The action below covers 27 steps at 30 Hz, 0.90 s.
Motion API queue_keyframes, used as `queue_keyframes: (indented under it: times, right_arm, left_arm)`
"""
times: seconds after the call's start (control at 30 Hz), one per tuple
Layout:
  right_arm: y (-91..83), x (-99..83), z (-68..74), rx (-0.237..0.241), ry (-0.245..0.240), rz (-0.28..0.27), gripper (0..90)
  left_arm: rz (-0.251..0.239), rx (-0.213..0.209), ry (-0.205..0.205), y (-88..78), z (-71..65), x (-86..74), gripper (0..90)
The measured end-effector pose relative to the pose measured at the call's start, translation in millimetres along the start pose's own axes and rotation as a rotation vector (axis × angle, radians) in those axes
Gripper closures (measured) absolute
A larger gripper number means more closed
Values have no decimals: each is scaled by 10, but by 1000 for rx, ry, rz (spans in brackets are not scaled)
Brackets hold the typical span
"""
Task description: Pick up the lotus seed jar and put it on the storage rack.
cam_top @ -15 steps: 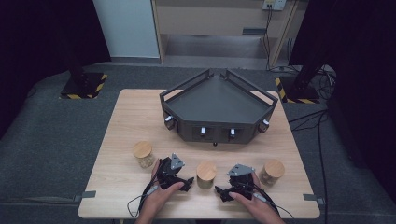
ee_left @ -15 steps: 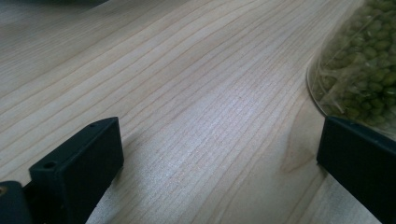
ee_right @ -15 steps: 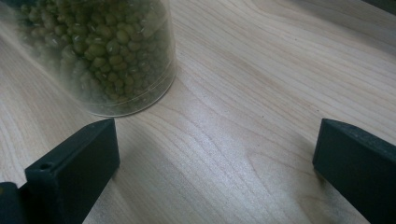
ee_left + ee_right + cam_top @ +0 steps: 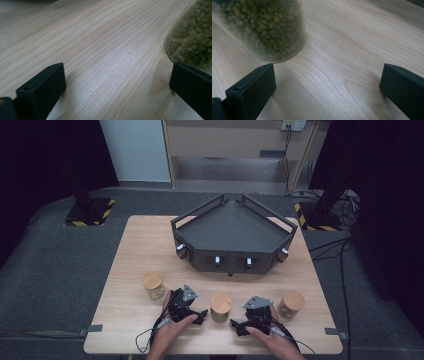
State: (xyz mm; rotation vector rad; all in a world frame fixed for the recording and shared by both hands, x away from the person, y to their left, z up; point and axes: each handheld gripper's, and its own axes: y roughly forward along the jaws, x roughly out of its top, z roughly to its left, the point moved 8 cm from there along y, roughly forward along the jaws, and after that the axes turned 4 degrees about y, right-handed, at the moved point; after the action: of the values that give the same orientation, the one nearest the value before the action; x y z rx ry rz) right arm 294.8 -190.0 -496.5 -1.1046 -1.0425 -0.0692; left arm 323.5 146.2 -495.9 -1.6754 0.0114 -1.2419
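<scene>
Here both grippers, left gripper (image 4: 199,315) and right gripper (image 4: 238,326), rest spread wide and empty, flanking the middle mung-bean jar (image 4: 220,307) at the wooden table's (image 4: 140,245) near edge; likely pre-grasp, next one must centre the jar between its jaws

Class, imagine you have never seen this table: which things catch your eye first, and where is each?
The dark angular tray dominates the far middle of the wooden table. Along the near edge stand three cork-lidded jars: the left jar, the middle jar of green beans, and the right jar. The left gripper and right gripper, both open, flank the middle jar.
</scene>
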Motion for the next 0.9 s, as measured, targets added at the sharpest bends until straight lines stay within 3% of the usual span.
queue_keyframes:
  times: [0.33,0.53,0.63,0.9]
  right_arm:
    - [0,-1,1,-1,1,0,5]
    - [0,-1,3,-1,2,0,5]
    - [0,-1,3,-1,1,0,5]
    - [0,-1,3,-2,0,0,5]
  left_arm:
    - [-28,14,-6,-112,-18,100,19]
    - [-37,9,5,-144,-33,137,20]
    - [-50,-13,-13,-187,-22,169,18]
    - [-67,7,8,-307,12,278,21]
